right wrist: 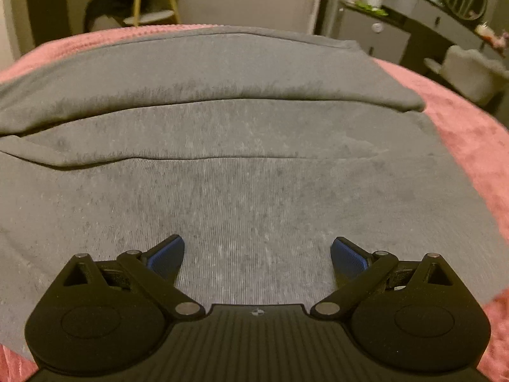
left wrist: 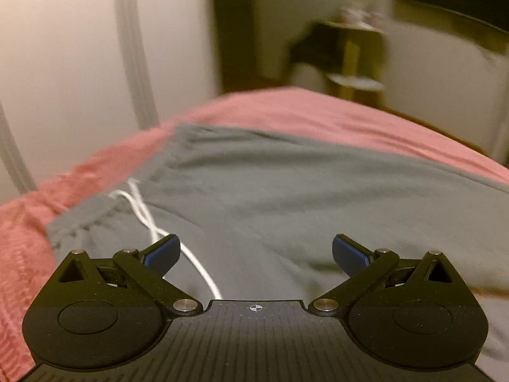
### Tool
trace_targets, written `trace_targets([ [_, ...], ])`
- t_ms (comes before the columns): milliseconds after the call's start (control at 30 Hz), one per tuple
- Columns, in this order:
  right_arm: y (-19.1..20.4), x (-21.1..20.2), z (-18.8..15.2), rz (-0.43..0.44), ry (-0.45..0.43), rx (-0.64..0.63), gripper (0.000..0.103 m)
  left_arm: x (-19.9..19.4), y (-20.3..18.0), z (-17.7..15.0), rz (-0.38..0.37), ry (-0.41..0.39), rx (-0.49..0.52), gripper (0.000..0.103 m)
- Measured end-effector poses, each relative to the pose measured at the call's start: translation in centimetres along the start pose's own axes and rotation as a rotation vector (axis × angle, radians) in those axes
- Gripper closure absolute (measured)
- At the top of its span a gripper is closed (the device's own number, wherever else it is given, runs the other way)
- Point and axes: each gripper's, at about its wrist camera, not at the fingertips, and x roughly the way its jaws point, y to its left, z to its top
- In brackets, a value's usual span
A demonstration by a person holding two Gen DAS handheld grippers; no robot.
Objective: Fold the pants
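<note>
Lying spread across the pink blanket [left wrist: 318,111] on the bed, the grey pants [left wrist: 286,191] fill most of both views, and they are the landmark here. Over their waistband end hangs the left claw [left wrist: 256,254], jaws wide apart, blue pads [left wrist: 162,254] gripping nothing. The white drawstring [left wrist: 149,219] snakes out from the gathered waistband and runs under that claw's left finger. The left view is blurred, so finer creases in the cloth cannot be made out.

Over to the other camera: the right claw [right wrist: 257,256] is poised above the broad middle of the pants [right wrist: 254,175], jaws just as wide, nothing between the pads [right wrist: 348,259]. One leg lies doubled over the other beyond the claw, its folded edge running straight across the view, and the hem end stops just short of the blanket [right wrist: 461,127] to the right of the pants. Beyond the pants stand a wooden stool [right wrist: 143,6] and a grey dresser [right wrist: 375,35] against the far wall.
</note>
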Motion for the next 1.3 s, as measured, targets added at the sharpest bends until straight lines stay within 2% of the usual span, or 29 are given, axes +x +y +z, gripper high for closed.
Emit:
trace_targets([
  [100,-1.4,0.6,0.3,0.076,0.036,0.052,0.004,2.7,0.4,-1.4,0.079,-0.058,-0.011,0.0],
  [167,-1.5,0.7,2.6,0.105,0.135,0.037,0.004,4.2,1.0,-2.1,0.088,-0.061,-0.049,0.0],
  [233,-2.2,-0.1,6.2,0.192,0.073,0.096,0.004,5.4,1.3,-2.7,0.089,-0.059,-0.1,0.0],
  [333,-3.8,1.4,13.9,0.189,-0.084,0.218,0.004,7.5,2.0,-3.3,0.068,-0.033,-0.17,0.0],
  [400,-4.8,4.9,19.3,0.125,-0.138,0.305,0.004,8.7,2.0,-3.6,0.066,0.005,-0.181,0.0],
  [500,-6.3,11.3,25.8,-0.019,-0.121,0.468,0.007,9.1,1.9,-3.8,0.068,0.024,-0.178,0.0],
  [567,-7.0,15.0,28.7,-0.102,-0.086,0.594,0.007,9.3,2.0,-4.1,0.062,0.025,-0.195,0.0],
  [633,-7.5,18.2,30.1,-0.168,-0.02,0.684,0.007,9.6,2.2,-4.1,0.066,0.024,-0.212,0.0],
  [733,-7.9,21.7,29.9,-0.218,0.055,0.801,0.011,9.8,2.3,-4.1,0.068,0.021,-0.225,0.0],
  [800,-8.1,22.7,29.5,-0.274,0.05,0.809,0.013,9.9,2.4,-4.1,0.061,0.022,-0.233,0.0],
  [833,-8.0,23.2,29.3,-0.314,0.044,0.798,0.022,9.9,2.5,-4.1,0.055,0.023,-0.24,0.0],
  [900,-7.7,23.1,28.9,-0.363,0.008,0.764,0.05,9.9,2.7,-4.1,0.049,0.024,-0.246,0.0],
  [933,-7.7,22.6,28.4,-0.349,-0.028,0.752,0.08,9.9,2.7,-4.1,0.048,0.025,-0.247,0.0],
  [967,-8.2,22.1,28.1,-0.288,-0.058,0.767,0.097,9.9,2.7,-4.1,0.047,0.025,-0.248,0.0],
  [1033,-9.3,19.7,26.7,-0.189,-0.12,0.826,0.098,9.8,2.9,-4.1,0.036,0.023,-0.259,0.0],
  [1133,-11.1,13.0,22.6,-0.012,-0.268,0.861,0.098,9.7,3.2,-4.0,0.017,0.025,-0.275,0.0],
  [1200,-12.4,7.5,18.0,0.082,-0.377,0.893,0.098,9.7,3.1,-4.0,0.019,0.031,-0.264,0.0],
  [1300,-13.6,1.3,9.1,0.124,-0.484,0.892,0.098,9.6,2.7,-3.8,0.032,0.045,-0.222,0.0],
])
